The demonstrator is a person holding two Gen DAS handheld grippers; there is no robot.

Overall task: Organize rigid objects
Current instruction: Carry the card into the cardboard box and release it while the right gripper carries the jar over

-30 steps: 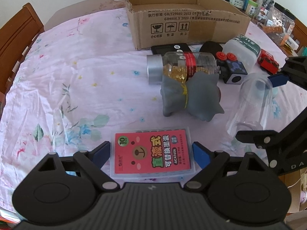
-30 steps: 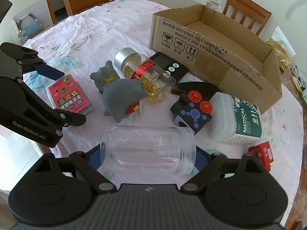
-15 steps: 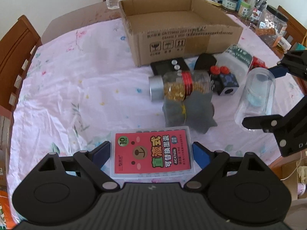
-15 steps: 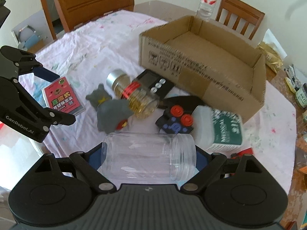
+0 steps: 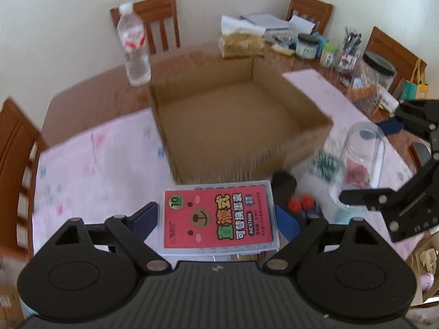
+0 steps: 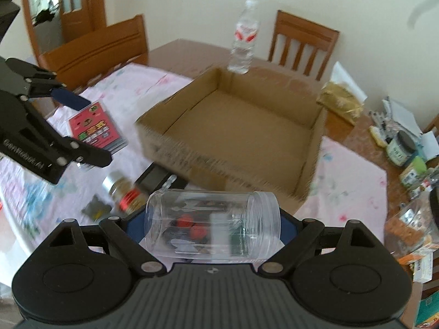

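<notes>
Brown cardboard box (image 6: 241, 134) stands empty; left gripper (image 5: 216, 216) clamps a red-labelled plastic case (image 5: 219, 216), right gripper (image 6: 214, 227) clamps a clear plastic jar (image 6: 214, 227), both before it; several items remain on the surface (image 5: 96, 159).

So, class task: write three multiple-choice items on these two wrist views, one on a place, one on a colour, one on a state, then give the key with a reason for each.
1. Where does the water bottle stand?
A. inside the cardboard box
B. on the bare table behind the cardboard box
C. between the left gripper's fingers

2. What colour is the label of the flat plastic case?
A. red
B. blue
C. yellow

3. What is the state of the clear jar?
A. upright on the tablecloth
B. lying inside the box
C. held sideways in the right gripper

Key: 1 B, the bottle stands past the box's far wall. 2 A, the left gripper holds the case, red face up. 3 C, the pads clamp the jar's two ends.
</notes>
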